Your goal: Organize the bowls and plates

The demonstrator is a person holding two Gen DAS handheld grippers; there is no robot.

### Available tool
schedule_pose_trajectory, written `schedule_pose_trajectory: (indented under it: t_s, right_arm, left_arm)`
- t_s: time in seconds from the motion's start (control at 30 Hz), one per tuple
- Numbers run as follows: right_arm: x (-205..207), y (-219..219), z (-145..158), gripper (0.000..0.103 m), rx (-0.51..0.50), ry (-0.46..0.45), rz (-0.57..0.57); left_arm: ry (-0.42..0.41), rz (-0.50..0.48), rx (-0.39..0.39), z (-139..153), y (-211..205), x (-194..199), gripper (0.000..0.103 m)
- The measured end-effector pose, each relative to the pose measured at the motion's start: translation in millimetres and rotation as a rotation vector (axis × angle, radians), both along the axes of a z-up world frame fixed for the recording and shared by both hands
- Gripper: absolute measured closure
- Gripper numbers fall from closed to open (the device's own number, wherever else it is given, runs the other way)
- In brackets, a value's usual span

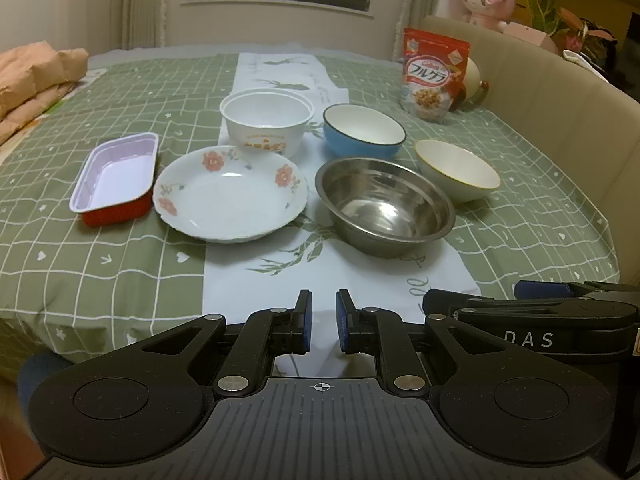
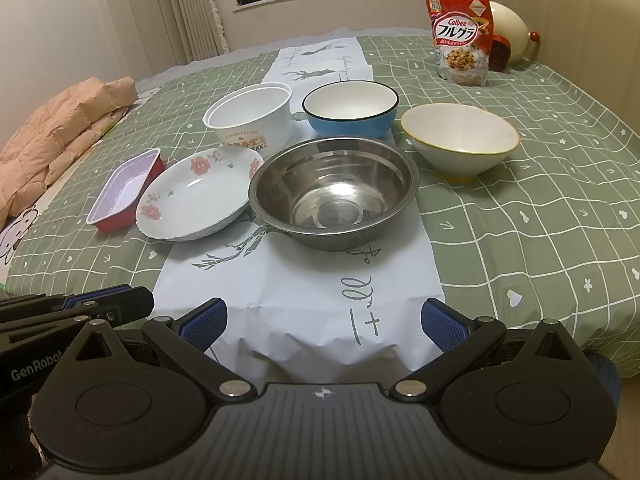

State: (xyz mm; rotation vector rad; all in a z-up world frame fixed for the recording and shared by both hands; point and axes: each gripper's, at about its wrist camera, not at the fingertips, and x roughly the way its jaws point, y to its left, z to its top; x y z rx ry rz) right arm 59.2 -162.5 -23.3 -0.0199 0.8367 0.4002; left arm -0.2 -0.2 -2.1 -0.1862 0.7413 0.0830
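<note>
- I am looking across a tabletop [image 1: 520,240] that is wearing a green grid-patterned cloth, with a white paper runner [image 1: 304,280] lying down its middle and a dark window sitting at 12 o'clock.
- A red cereal bag [image 1: 434,74] is standing upright at 1 o'clock on the far right of the cloth; a peach quilted jacket [image 1: 32,76] is lying at 10 o'clock.
- Seen from my left camera, the dishes are sitting in a loose cluster mid-table: a steel bowl [image 1: 386,208] is nearest, just right of centre, with a flowered plate [image 1: 230,194] just beside it at its 9 o'clock.
- A red tray [image 1: 116,176] with a pale lining is lying against the plate's left edge.
- Behind the plate a white tub [image 1: 266,122] is standing upright; a blue bowl [image 1: 364,130] is sitting behind the steel bowl, and a cream bowl [image 1: 456,170] is resting at the steel bowl's 2 o'clock.
- My left claw [image 1: 322,320] is hovering over the near end of the runner, its blue pads drawn close together with only a narrow gap and nothing between them.
- My right claw [image 2: 324,320] is hanging at the same near edge, spread wide and empty.
</note>
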Motion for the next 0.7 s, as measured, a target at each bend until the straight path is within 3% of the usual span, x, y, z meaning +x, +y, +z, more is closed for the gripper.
schedule_pose_trajectory:
  t_s: [0.7]
  right_arm:
    - [0.3,-0.4,0.2,0.000,0.002,0.001,0.000]
  left_arm:
    - [0.002,0.006,0.000,0.2,0.9,-0.2,0.087]
